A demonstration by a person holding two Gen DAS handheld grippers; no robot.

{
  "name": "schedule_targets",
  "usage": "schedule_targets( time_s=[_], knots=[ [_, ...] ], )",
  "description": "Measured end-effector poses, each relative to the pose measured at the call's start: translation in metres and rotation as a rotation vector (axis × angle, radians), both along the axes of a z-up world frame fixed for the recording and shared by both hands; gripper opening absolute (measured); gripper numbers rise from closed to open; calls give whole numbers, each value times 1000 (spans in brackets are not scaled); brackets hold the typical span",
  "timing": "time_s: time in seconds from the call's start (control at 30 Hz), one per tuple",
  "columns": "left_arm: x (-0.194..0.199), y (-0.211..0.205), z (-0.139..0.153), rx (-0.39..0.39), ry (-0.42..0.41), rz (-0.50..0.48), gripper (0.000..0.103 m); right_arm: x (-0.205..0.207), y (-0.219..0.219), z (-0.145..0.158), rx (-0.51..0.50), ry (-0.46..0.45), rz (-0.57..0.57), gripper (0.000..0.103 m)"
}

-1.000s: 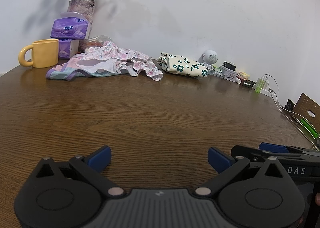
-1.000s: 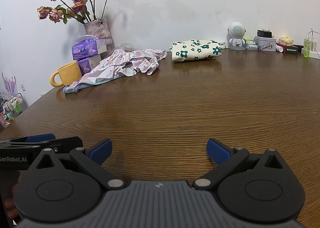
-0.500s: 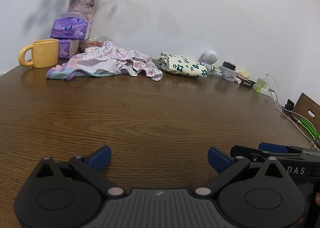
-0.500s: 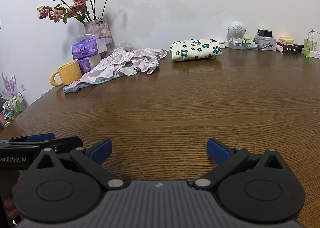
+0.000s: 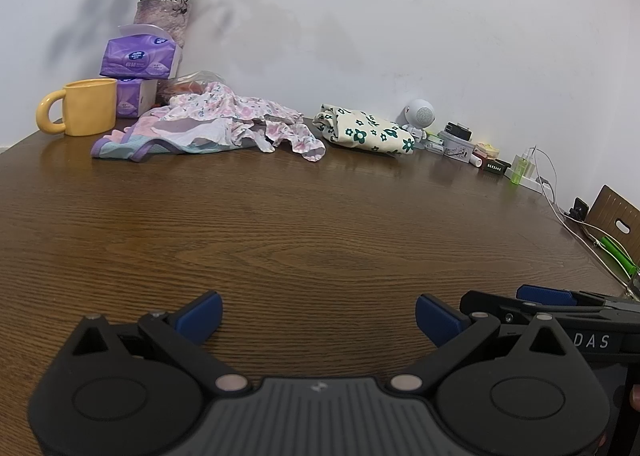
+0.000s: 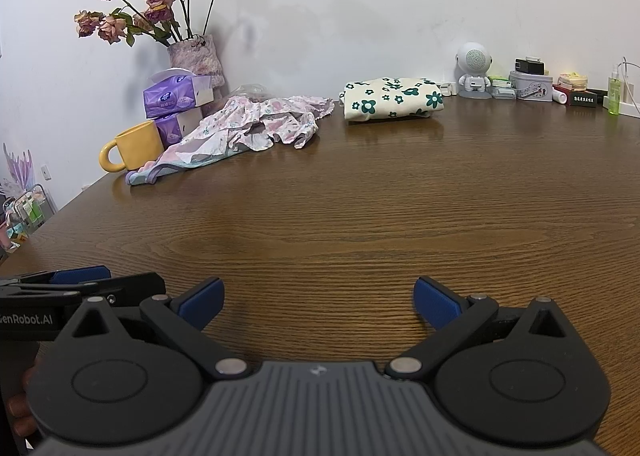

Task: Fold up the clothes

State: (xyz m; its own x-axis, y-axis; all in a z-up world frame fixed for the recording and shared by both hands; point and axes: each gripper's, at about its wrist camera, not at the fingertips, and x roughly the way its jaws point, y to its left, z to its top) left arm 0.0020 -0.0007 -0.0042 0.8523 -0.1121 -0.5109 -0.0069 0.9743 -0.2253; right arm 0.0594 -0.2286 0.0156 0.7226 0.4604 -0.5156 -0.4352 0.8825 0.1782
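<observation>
A crumpled pink floral garment [image 5: 212, 128] [image 6: 248, 128] lies unfolded at the far left of the wooden table [image 5: 280, 224]. To its right sits a cream garment with green flowers [image 5: 366, 132] [image 6: 394, 98], folded into a neat bundle. My left gripper [image 5: 318, 314] hovers open low over the near table edge, nothing between its blue pads. My right gripper [image 6: 318, 302] is also open and empty, close beside the left one. Both stand far from the clothes.
A yellow mug [image 5: 82, 106], two purple tissue packs [image 5: 138, 58] and a vase of dried roses [image 6: 192, 56] stand at the far left. A white robot figure [image 6: 474, 70], small boxes and a green bottle [image 6: 614, 90] line the back wall. Cables [image 5: 560, 204] trail at the right edge.
</observation>
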Motion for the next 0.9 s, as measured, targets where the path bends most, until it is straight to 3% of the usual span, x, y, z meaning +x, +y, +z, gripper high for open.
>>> schedule_targets(
  time_s=[0.6,0.9],
  knots=[
    [3,3,9,22,-7,48,103,5,11,0,-51,50,37,103],
    [23,17,32,30,36,75,103,19,26,36,-87,20,113,103]
  ],
)
